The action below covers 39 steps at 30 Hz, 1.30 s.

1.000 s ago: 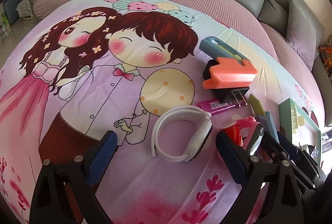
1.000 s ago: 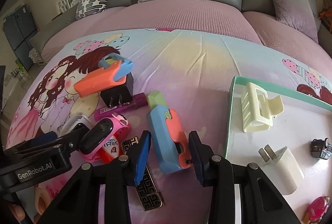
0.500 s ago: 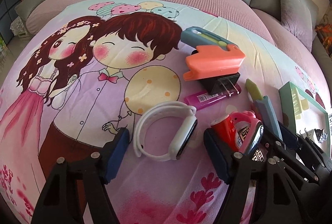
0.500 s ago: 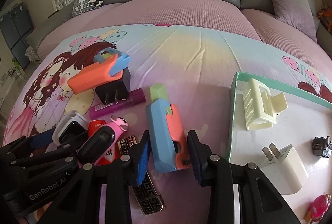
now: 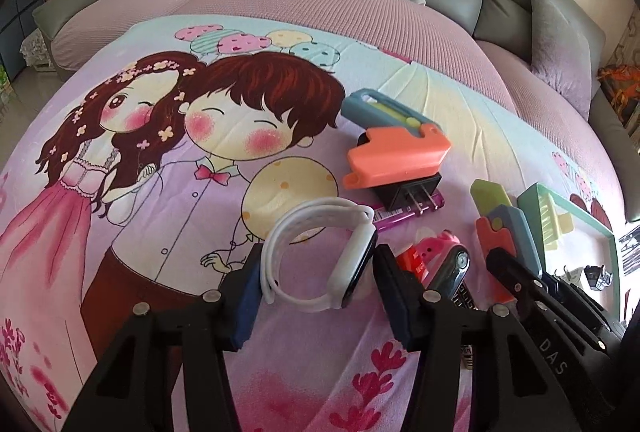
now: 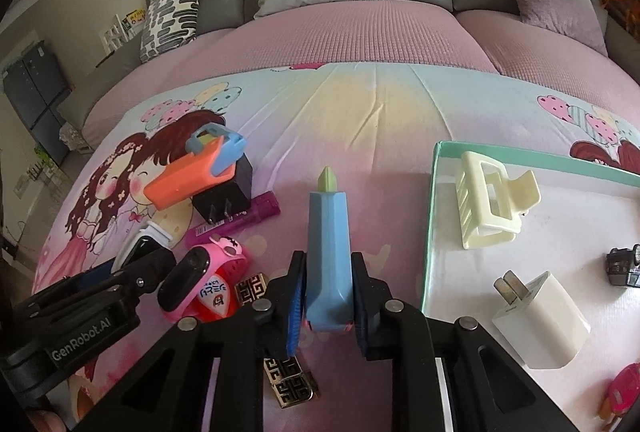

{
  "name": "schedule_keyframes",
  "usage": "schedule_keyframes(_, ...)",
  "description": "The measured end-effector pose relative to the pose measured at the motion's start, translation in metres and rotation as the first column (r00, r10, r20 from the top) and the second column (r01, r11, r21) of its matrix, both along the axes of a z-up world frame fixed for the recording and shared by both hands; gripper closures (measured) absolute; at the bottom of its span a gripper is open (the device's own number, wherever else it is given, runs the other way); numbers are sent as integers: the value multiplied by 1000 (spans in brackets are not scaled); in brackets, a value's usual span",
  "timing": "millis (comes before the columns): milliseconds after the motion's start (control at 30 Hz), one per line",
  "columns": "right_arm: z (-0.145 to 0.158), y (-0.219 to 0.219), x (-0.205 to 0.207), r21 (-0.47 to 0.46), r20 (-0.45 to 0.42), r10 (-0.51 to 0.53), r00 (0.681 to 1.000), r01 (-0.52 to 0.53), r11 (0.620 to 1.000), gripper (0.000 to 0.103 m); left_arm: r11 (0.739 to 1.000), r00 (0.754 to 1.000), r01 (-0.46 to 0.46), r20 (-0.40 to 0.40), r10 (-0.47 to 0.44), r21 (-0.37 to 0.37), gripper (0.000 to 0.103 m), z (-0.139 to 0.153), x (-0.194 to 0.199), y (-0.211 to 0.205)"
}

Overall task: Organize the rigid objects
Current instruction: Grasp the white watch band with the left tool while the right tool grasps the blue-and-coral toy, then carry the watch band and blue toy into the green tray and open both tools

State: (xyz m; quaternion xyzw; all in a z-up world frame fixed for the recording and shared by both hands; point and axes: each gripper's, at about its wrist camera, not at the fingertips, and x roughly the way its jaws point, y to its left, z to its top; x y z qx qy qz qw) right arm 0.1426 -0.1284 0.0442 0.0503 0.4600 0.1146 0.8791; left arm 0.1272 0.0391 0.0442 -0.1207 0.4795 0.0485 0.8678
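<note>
Blue-and-orange utility knife [image 6: 327, 252] sits pinched in the right tool [image 6: 326, 296], just left of the green-rimmed tray [image 6: 430, 232]. Further left of the tray, the left tool [image 5: 316, 284] is closing around the white smartwatch [image 5: 320, 256] on the bed sheet [image 5: 160, 191].

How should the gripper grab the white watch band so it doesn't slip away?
Take the white watch band across its loop from above, one finger outside each side. It stands on edge, so both outer curves are exposed. The left gripper is closing around it that way.
</note>
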Motion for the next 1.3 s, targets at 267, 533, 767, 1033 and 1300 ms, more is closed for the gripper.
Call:
schedule_keyframes(267,28,-13,-11,46,76,-21,997,17,999,81,1000,997,-9,83,9,3,48,28,-8,0)
schedule_keyframes(533,46,-42,-19,78,109,-73,991,65,995,81,999,992,41,118,-43,16,48,46,-9,-25)
schedule_keyframes(767,59,-86,-31,74,133,-169,977,160,984,81,990,976,143,166,-142,7,48,62,-8,-69)
schedule_keyframes(1033,67,-148,-43,53,130,-317,939,313,948,81,958,939,287,193,-285,18,48,73,-10,-133)
schedule_keyframes(1300,69,-202,-59,6,119,-467,876,469,883,80,902,885,431,183,-428,26,48,70,-15,-198)
